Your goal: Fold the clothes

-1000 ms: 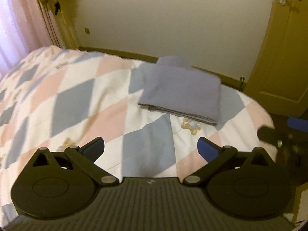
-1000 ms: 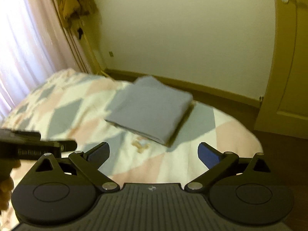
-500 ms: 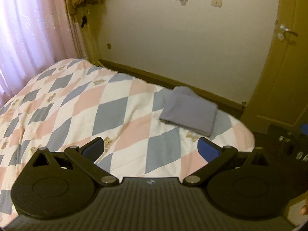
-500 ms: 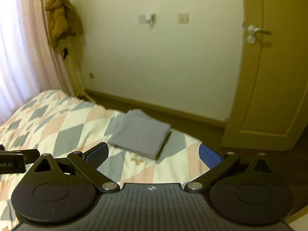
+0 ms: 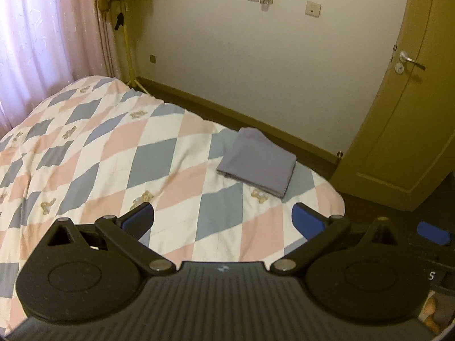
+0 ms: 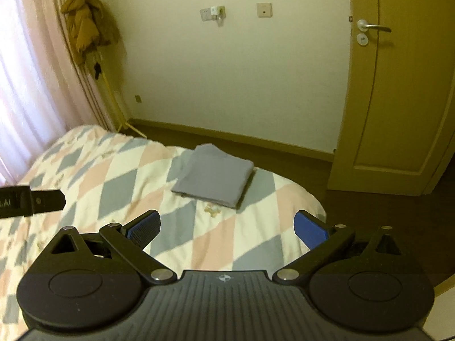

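The folded grey garment was laid on the quilt near the far corner. Left gripper and right gripper were held spread, empty, well apart from it. Folding was judged complete; another garment would be required next.

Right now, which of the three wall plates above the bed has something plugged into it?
The middle wall plate: a small white plug sticks out of it. The plates on either side look bare.
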The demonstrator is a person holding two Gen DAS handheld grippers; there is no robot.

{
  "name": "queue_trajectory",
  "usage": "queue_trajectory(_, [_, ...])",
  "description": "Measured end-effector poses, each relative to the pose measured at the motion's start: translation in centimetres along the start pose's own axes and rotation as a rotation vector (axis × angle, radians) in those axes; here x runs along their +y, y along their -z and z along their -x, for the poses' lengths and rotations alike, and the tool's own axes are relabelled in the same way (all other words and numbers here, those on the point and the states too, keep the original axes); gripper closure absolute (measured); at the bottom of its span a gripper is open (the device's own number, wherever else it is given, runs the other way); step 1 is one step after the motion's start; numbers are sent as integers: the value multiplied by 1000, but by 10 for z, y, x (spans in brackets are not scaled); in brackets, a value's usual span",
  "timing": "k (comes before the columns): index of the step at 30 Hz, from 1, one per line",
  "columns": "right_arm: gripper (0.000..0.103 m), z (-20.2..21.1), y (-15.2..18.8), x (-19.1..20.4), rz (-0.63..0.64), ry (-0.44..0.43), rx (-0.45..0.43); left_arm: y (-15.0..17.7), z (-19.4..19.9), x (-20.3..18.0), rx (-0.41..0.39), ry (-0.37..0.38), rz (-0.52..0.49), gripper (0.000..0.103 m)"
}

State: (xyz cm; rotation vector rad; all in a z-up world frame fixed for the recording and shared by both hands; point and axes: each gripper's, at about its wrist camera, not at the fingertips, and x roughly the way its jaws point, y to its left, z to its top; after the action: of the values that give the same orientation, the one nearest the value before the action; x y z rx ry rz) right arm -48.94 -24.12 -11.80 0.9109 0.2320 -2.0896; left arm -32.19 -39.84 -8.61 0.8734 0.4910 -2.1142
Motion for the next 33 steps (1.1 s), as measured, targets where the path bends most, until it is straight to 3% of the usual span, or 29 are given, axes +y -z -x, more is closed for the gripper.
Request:
queue_trajectory(15, [0, -5, 4, -3, 34, 25, 65, 18, -19, -25, 65, -36, -43, 1])
queue_trajectory(33, [0, -74, -48, -30, 90, -16, 157, -29, -79, -63, 112, -104, -49, 1])
